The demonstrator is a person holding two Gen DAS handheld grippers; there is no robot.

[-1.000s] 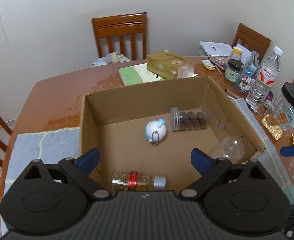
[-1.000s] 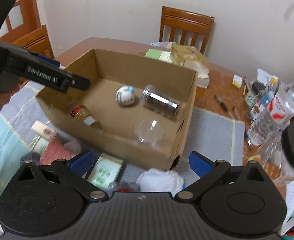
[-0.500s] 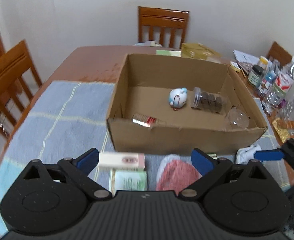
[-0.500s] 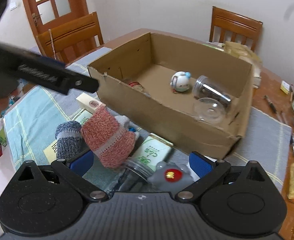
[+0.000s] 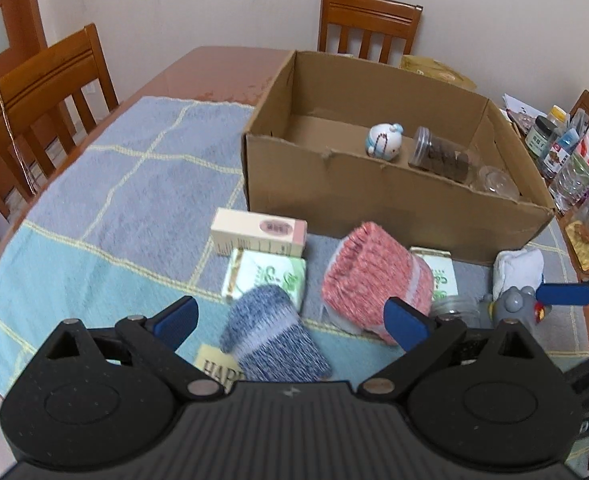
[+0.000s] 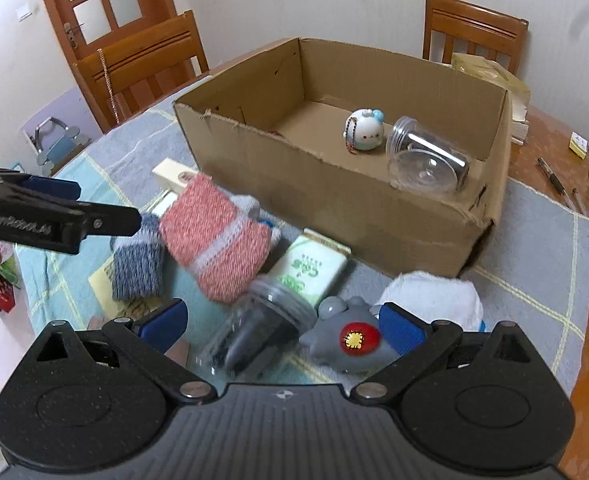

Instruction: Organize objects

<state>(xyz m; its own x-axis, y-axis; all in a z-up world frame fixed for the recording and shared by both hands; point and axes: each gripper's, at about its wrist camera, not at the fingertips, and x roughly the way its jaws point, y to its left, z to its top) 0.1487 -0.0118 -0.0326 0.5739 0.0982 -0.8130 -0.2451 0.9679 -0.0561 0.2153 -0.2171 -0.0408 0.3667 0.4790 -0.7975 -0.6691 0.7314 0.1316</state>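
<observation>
An open cardboard box [image 5: 374,188] stands on the cloth and holds a white round toy [image 5: 384,140], a clear jar of brown discs [image 5: 440,156] and a clear dome [image 5: 494,178]. In front of it lie a red knit roll [image 5: 376,276], a blue knit roll [image 5: 272,338], a cream carton [image 5: 258,232], green packets [image 5: 264,276], a white cloth [image 5: 518,270] and a grey toy [image 5: 512,304]. My left gripper [image 5: 290,320] hangs open above the blue roll. My right gripper [image 6: 282,320] is open over a clear jar [image 6: 254,332] and the grey toy [image 6: 350,340].
A blue checked cloth [image 5: 126,184] covers the near table. Bottles and jars [image 5: 574,152] crowd the right edge, with pens [image 6: 550,178] on bare wood. Wooden chairs [image 5: 46,92] stand at the left and behind the box. A door [image 6: 106,4] is at the far left.
Both grippers have drawn back from the box toward the table's near side. The left one, earlier over the box's inside, now hovers over the loose items in front. Both stay open.
</observation>
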